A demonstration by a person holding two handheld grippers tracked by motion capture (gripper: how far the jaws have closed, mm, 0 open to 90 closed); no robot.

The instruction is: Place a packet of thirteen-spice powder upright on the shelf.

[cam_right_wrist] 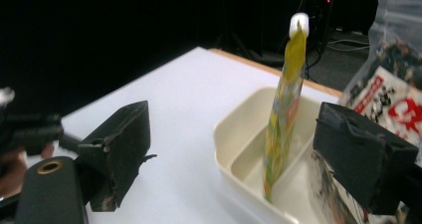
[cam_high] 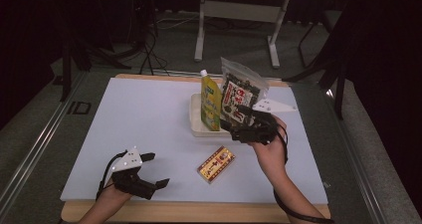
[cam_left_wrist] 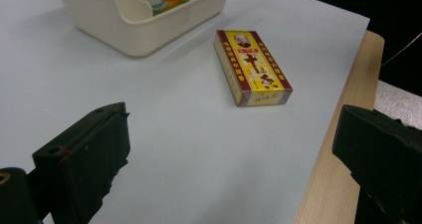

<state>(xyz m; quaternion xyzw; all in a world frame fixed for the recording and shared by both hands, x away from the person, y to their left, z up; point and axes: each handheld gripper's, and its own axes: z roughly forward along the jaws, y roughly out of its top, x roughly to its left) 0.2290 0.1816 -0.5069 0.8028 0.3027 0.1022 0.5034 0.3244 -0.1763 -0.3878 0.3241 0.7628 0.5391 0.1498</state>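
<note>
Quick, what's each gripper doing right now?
Left gripper: open, holding nothing.
Right gripper: jaws apart at the seaweed snack bag; a hold cannot be told.

Open mat left of cream bin (cam_high: 197, 127); pouch (cam_high: 210, 102), snack bag (cam_high: 241, 97) block it; box (cam_high: 216, 164) lies near front edge.

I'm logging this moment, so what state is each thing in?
Cream plastic tray: on the table, holding two packs.
Yellow spouted drink pouch: upright in the tray, cap on.
Clear seaweed snack bag: upright, in or at the tray by the right gripper, jaws open.
Yellow-and-red flat box: lying flat, untouched.
Left gripper: open, empty.
</note>
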